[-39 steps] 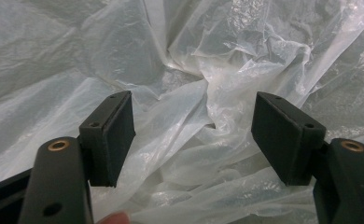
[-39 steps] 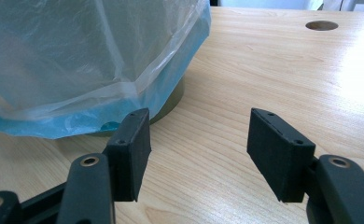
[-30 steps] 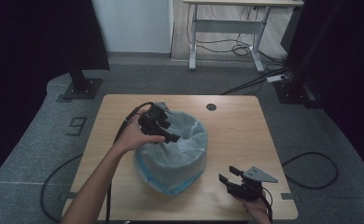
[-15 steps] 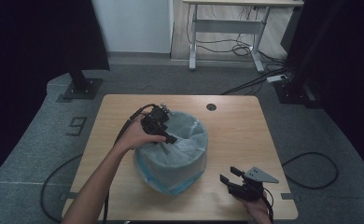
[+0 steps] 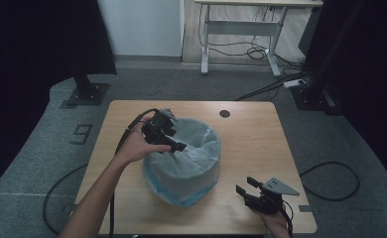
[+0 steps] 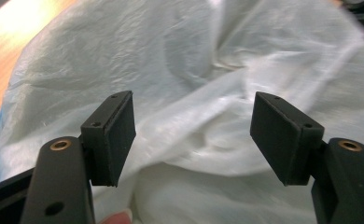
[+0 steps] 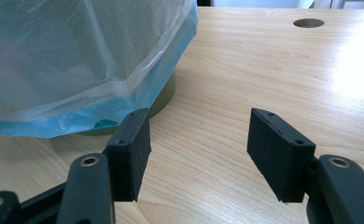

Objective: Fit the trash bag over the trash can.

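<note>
Step in hand: the clear plastic liner bag (image 5: 191,148) is being fitted into the round bin (image 5: 181,171); the film is already draped over the rim, with a blue edge hanging down the outside wall.
Left claw (image 5: 179,147): held over the bin's mouth from the 10 o'clock side, pointed in toward the centre; its jaws are seen standing apart with nothing pinched between them.
Left claw's own view: crumpled white film (image 6: 194,93) is seen lying just ahead of and below the open left claw (image 6: 194,135), near but not touched by the pads.
Right claw (image 5: 247,187): rested low on the bench (image 5: 261,134) at about 4 o'clock from the bin, well apart from it; its jaws are spread and empty.
Right claw's own view: the bag's skirt (image 7: 77,65) and the olive base of the bin (image 7: 164,95) are seen at 10 o'clock from the open right claw (image 7: 199,140), with bare wood between.
Bin's place: set near the bench's centre, slightly toward the near edge; the cable hole (image 5: 225,113) is seen beyond it at 1 o'clock.
Next move, as judged: loose film inside would need to be pressed down or a fold pinched and pulled toward the rim, so the left claw must be lowered onto the film before closing.
Risk, as judged: thin film may slip or tear if snatched.
</note>
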Tool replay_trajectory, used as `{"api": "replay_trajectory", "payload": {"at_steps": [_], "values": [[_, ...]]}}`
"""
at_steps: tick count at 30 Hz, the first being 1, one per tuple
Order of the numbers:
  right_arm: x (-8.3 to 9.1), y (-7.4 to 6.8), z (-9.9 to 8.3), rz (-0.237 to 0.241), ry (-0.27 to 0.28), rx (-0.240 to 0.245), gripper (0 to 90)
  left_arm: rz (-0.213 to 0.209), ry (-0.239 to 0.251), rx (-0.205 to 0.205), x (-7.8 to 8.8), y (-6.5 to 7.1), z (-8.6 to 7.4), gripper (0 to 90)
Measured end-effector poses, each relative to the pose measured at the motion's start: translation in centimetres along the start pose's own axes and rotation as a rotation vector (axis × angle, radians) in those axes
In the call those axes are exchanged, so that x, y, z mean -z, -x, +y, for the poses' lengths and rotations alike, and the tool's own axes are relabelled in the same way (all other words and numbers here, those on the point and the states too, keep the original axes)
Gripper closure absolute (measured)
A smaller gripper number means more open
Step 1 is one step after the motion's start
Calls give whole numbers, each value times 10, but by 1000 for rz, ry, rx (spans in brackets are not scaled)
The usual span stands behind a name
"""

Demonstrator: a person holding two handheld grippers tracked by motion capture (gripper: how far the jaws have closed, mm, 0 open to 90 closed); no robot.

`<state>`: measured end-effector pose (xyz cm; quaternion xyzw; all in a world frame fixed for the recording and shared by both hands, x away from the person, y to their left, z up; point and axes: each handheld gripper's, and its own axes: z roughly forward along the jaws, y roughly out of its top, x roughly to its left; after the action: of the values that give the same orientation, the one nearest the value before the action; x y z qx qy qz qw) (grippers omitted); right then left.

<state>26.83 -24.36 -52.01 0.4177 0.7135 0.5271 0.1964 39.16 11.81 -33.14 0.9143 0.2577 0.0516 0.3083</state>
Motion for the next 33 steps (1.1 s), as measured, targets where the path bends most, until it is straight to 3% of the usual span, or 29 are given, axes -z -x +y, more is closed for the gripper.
{"api": "replay_trajectory", "payload": {"at_steps": [10, 17, 22, 26, 33], "values": [[2, 0, 1, -5, 4, 7, 386, 11, -19, -43, 9, 23, -25, 304], [4, 1, 1, -17, 9, 5, 386, 64, -101, -38, -8, 21, -38, 305], [4, 3, 0, -33, 9, -7, 386, 69, -119, -36, -14, 20, -41, 306], [5, 5, -1, -39, 8, -11, 386, 68, -74, -28, -10, 19, -43, 305], [6, 5, -1, -44, 10, -12, 385, 60, 114, 4, 14, 20, -53, 302]]}}
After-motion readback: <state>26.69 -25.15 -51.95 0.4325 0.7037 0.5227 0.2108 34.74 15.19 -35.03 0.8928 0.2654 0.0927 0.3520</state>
